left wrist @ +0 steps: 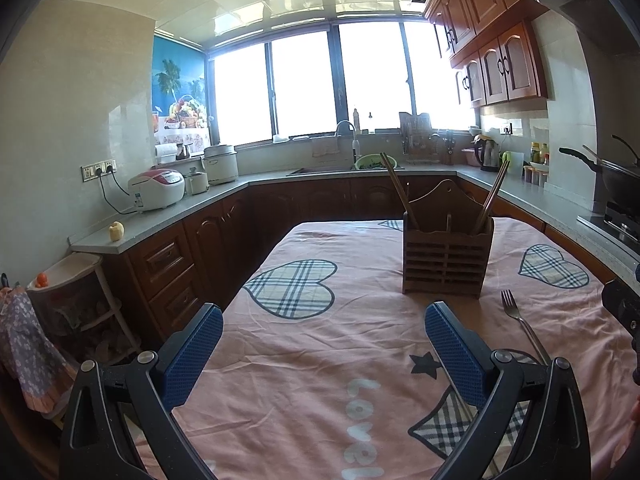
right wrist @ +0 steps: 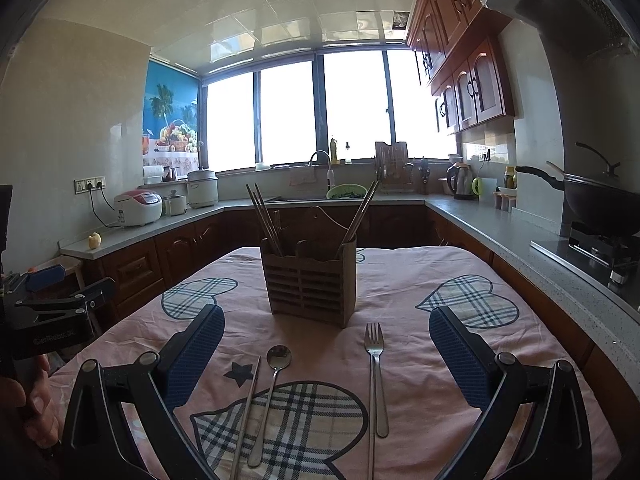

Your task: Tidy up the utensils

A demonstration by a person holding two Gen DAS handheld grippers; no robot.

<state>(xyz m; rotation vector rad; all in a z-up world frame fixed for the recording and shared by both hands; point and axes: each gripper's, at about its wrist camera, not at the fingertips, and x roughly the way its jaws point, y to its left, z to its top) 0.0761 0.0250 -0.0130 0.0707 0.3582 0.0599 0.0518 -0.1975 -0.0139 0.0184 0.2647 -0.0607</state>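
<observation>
Wooden holder on pink tablecloth, chopsticks in both end compartments; left claw, right claw both apart, empty.

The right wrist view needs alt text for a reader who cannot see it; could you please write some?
The open right gripper hovers over a pink tablecloth where a spoon, a fork and a metal chopstick lie before a wooden utensil holder with chopsticks in it. A kitchen counter and windows lie behind.

We lose the fork handle behind the lower-right finger in the left view, and the chopstick runs off the bottom edge in the right view.
</observation>
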